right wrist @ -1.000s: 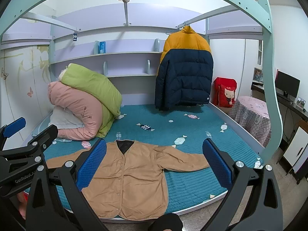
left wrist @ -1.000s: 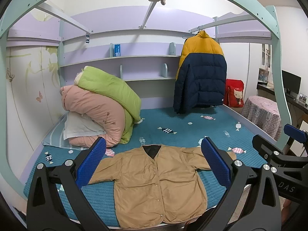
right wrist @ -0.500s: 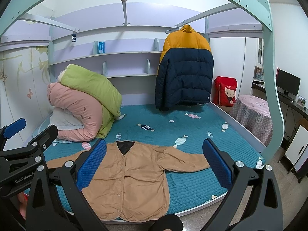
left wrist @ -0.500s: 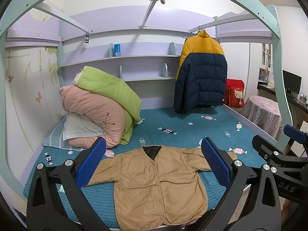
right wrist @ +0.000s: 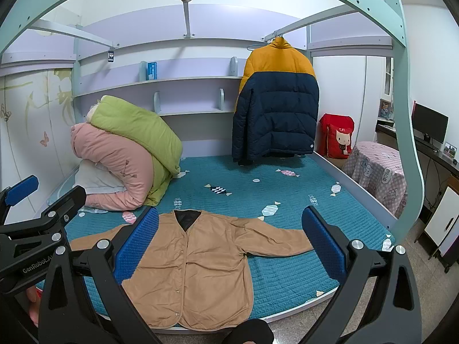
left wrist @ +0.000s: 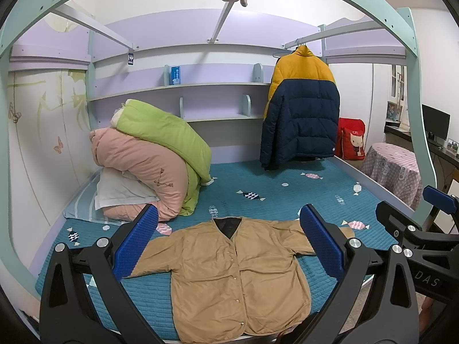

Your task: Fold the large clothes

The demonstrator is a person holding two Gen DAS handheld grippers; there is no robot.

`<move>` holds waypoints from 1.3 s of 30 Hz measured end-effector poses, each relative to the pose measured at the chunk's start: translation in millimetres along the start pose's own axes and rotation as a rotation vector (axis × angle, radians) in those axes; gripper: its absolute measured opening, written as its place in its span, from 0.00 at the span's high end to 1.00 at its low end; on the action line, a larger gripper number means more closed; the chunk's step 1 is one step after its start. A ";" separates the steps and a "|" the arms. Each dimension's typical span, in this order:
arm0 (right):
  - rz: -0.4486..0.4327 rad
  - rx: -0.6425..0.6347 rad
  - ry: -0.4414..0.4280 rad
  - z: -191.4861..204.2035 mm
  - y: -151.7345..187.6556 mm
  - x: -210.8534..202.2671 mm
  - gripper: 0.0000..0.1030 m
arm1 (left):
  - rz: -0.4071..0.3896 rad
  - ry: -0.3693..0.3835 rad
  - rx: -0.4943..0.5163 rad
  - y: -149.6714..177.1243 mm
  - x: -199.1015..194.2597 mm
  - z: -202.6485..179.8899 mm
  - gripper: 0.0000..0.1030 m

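Note:
A tan button-front jacket [left wrist: 229, 269] lies flat and face up on the teal bed cover [left wrist: 272, 189], sleeves spread to both sides, hem at the bed's front edge. The same jacket [right wrist: 198, 258] shows in the right wrist view. My left gripper [left wrist: 228, 238] hangs open above and in front of the jacket, nothing between its blue pads. My right gripper [right wrist: 229, 240] is open too, held off the bed and empty. Each gripper shows at the edge of the other's view.
Rolled pink and green quilts [left wrist: 149, 154] with a white pillow sit at the back left of the bed. A yellow and navy puffer coat [left wrist: 301, 111] hangs at the back right. A table with a checked cloth [right wrist: 375, 172] stands to the right, beyond the teal bed frame post [right wrist: 407, 149].
Both views have shifted slightly; the jacket sits a little higher in the frames now. Both grippers stay open, and the jacket has not moved on the bed.

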State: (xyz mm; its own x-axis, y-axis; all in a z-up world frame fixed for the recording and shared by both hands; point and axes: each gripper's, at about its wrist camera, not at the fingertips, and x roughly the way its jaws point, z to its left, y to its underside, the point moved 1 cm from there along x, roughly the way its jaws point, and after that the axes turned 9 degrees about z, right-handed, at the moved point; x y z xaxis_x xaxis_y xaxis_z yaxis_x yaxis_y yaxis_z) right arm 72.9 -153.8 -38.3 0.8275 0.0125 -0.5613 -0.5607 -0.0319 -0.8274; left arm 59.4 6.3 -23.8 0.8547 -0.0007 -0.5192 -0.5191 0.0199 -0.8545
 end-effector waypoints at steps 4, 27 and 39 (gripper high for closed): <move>0.000 -0.001 0.002 0.4 0.0 0.5 0.07 | 0.002 0.000 0.000 -0.4 2.3 -0.1 0.04; 0.019 -0.003 -0.004 5.2 5.6 12.8 0.07 | 0.018 -0.009 -0.003 6.6 15.5 12.5 0.04; 0.064 -0.009 -0.011 7.3 4.8 30.6 0.07 | 0.063 -0.020 -0.007 12.5 32.9 14.6 0.04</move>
State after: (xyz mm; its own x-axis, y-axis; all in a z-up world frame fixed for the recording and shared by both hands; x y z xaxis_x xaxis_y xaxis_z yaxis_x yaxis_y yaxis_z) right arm 95.4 -146.3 -59.7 0.7898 0.0216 -0.6129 -0.6118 -0.0423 -0.7899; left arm 81.2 21.1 -51.3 0.8202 0.0204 -0.5717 -0.5720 0.0125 -0.8202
